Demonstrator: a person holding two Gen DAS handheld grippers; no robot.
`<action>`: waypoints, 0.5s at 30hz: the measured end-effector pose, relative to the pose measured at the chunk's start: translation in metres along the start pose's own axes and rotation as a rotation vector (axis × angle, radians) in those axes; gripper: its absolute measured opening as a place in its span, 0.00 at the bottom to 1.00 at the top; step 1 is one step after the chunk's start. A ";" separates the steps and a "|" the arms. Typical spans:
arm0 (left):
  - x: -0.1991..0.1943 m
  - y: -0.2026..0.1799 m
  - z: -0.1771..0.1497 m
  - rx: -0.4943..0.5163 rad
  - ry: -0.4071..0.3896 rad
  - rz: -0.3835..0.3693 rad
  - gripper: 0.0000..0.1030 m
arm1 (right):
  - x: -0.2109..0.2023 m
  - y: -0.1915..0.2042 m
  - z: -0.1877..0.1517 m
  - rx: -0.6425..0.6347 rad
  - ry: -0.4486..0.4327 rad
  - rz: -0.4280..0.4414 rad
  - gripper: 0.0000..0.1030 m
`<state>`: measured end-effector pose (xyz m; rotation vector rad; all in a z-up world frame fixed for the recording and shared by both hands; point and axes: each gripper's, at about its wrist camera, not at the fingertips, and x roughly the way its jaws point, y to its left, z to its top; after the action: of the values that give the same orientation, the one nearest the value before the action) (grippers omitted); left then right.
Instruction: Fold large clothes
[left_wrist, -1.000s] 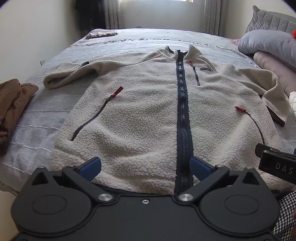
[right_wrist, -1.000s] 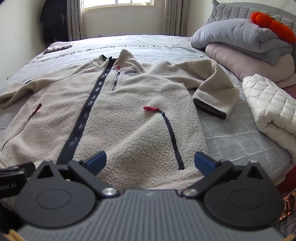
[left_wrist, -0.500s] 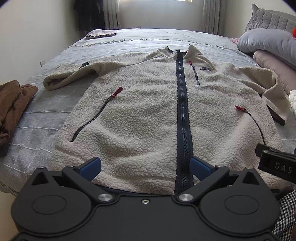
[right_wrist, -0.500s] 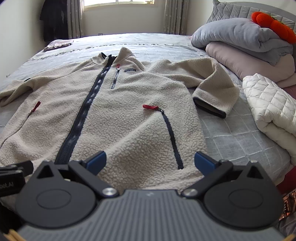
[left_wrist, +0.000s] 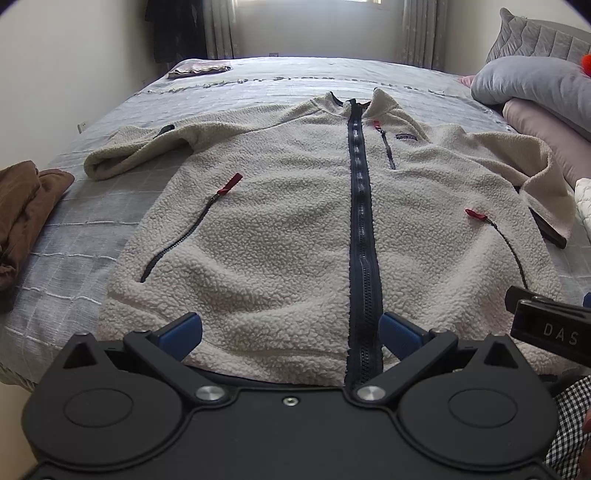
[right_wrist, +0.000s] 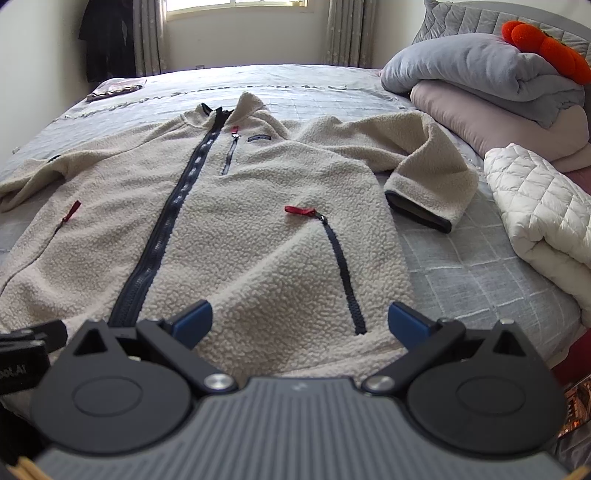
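The near hem of the jacket (left_wrist: 280, 236) drops behind each gripper's black body, so whether the pads touch the fleece cannot be told. A brown garment (left_wrist: 18, 218) at 9 o'clock in the left view is cut off by the frame, and the small folded item (right_wrist: 116, 88) far up the bed is too blurred to name.

The left gripper (left_wrist: 290, 328) has its blue pads spread wide, holding nothing – the dark zipper (left_wrist: 362, 236) runs down just inside its right pad. The right gripper (right_wrist: 299, 319) is spread equally wide and empty, over the hem by the pocket zipper (right_wrist: 343, 273).

The cream fleece jacket lies front-up and zipped on the grey bed (right_wrist: 480, 280), collar toward 12 o'clock, with the sleeve (right_wrist: 428, 173) at 2 o'clock bent back – its dark cuff faces the camera.
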<state>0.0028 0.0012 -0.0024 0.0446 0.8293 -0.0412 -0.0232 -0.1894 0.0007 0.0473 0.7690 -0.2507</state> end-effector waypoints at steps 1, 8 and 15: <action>0.000 0.000 0.000 0.000 0.000 0.000 1.00 | 0.000 0.000 0.000 0.000 0.000 0.000 1.00; 0.000 0.000 0.000 -0.001 0.001 0.001 1.00 | 0.000 0.000 0.000 0.000 -0.001 0.000 1.00; 0.000 0.002 -0.001 -0.001 0.001 0.001 1.00 | 0.000 -0.001 0.000 0.000 0.001 0.002 1.00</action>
<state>0.0025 0.0031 -0.0029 0.0440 0.8302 -0.0392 -0.0230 -0.1904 0.0008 0.0485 0.7694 -0.2491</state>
